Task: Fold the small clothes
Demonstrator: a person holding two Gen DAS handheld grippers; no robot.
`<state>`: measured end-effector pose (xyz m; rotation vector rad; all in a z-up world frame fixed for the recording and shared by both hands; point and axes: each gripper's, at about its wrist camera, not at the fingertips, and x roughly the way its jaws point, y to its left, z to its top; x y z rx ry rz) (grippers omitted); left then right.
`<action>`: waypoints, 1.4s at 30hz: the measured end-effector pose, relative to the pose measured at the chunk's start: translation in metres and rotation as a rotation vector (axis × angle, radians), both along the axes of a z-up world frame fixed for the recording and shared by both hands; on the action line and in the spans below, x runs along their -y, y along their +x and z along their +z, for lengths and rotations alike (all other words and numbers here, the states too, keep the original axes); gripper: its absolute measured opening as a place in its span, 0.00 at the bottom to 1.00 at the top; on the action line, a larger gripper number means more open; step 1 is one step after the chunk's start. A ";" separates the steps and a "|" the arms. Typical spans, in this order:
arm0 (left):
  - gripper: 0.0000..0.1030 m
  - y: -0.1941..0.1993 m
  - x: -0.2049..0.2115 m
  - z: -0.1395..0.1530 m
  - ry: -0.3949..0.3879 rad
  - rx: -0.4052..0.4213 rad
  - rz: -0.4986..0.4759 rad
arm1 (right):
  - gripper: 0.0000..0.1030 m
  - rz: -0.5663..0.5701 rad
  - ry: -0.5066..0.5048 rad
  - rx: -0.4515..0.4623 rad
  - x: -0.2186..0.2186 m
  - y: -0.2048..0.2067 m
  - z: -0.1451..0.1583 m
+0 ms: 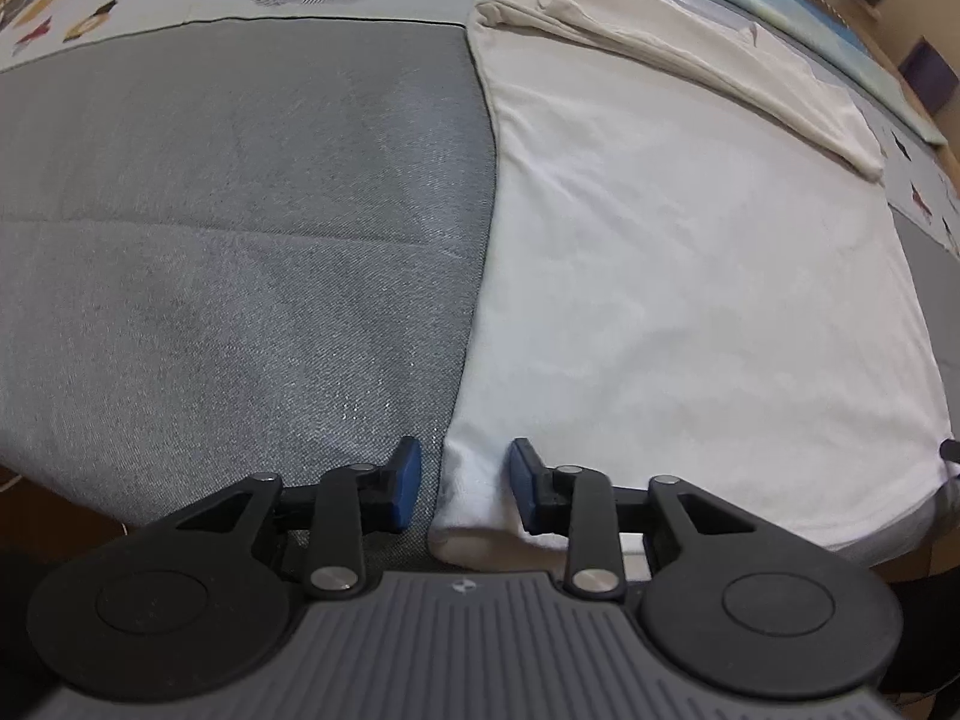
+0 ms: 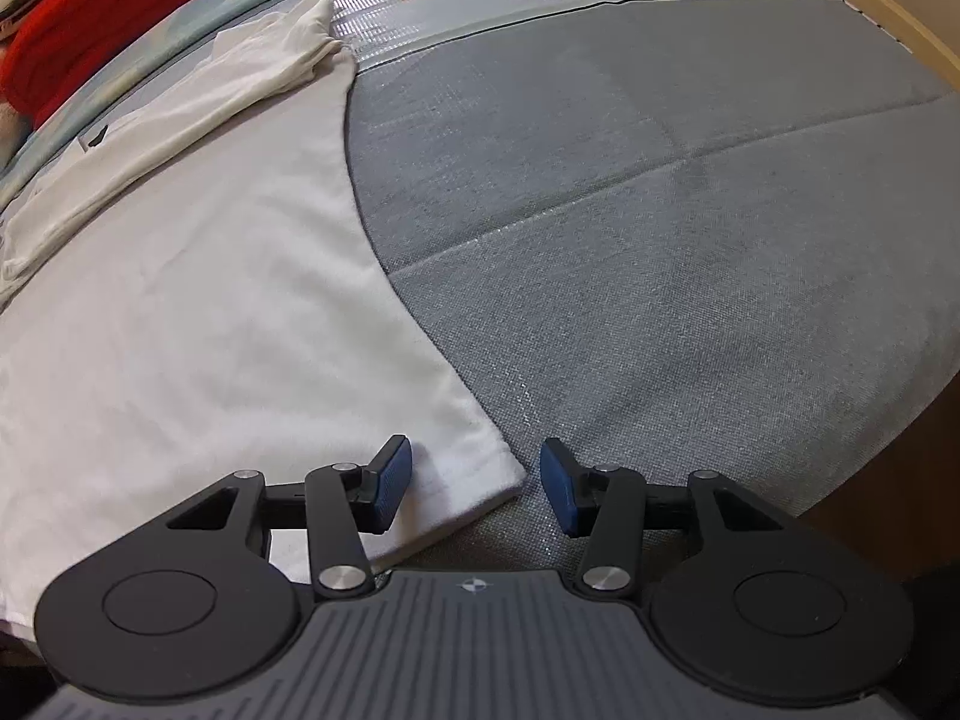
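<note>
So the white garment (image 1: 690, 276) is lying flat on the grey mat (image 1: 240, 240), with its sleeves already folded in across the far end, and both grippers are sitting at the near hem corners. Left gripper (image 1: 465, 483) is standing wide apart, straddling the near-left corner, which is bunching up a bit between the blue pads (image 1: 410, 480). Right gripper (image 2: 475, 489) is also gaping wide, with the near-right corner (image 2: 480, 474) poking into the gap, one pad over the cloth and the other over bare mat. Neither one is gripping anything yet.

My guess is they're lining up to pinch both corners and fold the hem away toward the sleeves. Stuff I'm worrying about:

- The cloth looks thin and doubled, so a shallow pinch might be catching only the top layer and peeling it open.
- That left corner is hanging near the mat's edge, so it could be slipping off when the pads close.
- If one side grabs and the other misses, the fold is going crooked and dragging the sleeves loose.
</note>
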<state>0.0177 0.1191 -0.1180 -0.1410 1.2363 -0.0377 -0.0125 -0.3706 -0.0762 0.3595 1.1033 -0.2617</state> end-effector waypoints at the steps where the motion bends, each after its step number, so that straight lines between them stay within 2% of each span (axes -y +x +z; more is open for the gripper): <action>1: 0.07 -0.001 0.000 0.000 -0.008 -0.001 -0.010 | 0.32 -0.003 -0.004 -0.002 0.000 0.000 0.001; 2: 0.07 -0.002 0.001 0.001 -0.013 0.002 -0.016 | 0.26 -0.001 -0.008 -0.004 0.000 0.000 0.001; 3: 0.07 -0.003 0.002 0.003 -0.007 0.011 -0.021 | 0.12 0.003 -0.010 -0.004 -0.001 -0.001 0.001; 4: 0.07 -0.004 0.002 0.005 -0.002 0.021 -0.027 | 0.08 0.010 -0.009 -0.001 -0.002 -0.002 0.002; 9: 0.08 -0.006 -0.002 0.010 -0.039 0.034 -0.006 | 0.07 0.016 -0.009 0.057 -0.001 -0.010 0.014; 14: 0.11 -0.006 -0.001 0.004 0.000 -0.007 -0.013 | 0.12 0.030 -0.023 -0.007 -0.005 -0.007 0.003; 23: 0.15 -0.004 -0.001 0.003 0.009 -0.011 -0.016 | 0.17 0.023 -0.045 -0.018 -0.006 -0.007 0.003; 26: 0.12 -0.005 0.005 0.002 0.018 -0.003 -0.053 | 0.17 0.043 -0.063 -0.020 -0.008 -0.005 0.000; 27: 0.08 -0.005 0.007 0.002 0.017 0.002 -0.064 | 0.15 0.053 -0.066 -0.019 -0.009 -0.005 0.000; 30: 0.07 -0.006 0.008 0.005 0.020 0.022 -0.077 | 0.09 0.060 -0.069 -0.009 -0.013 -0.004 0.001; 33: 0.06 -0.007 0.004 0.017 -0.002 0.080 -0.067 | 0.07 0.045 -0.057 0.052 -0.009 -0.006 0.010; 35: 0.06 -0.008 0.001 0.032 -0.022 0.134 -0.065 | 0.07 0.040 -0.034 0.135 -0.006 -0.010 0.026; 39: 0.06 -0.013 -0.005 0.066 -0.088 0.201 -0.079 | 0.06 0.053 0.004 0.281 0.001 -0.020 0.066; 42: 0.06 -0.021 -0.005 0.091 -0.116 0.250 -0.117 | 0.06 0.086 -0.012 0.355 0.002 -0.032 0.097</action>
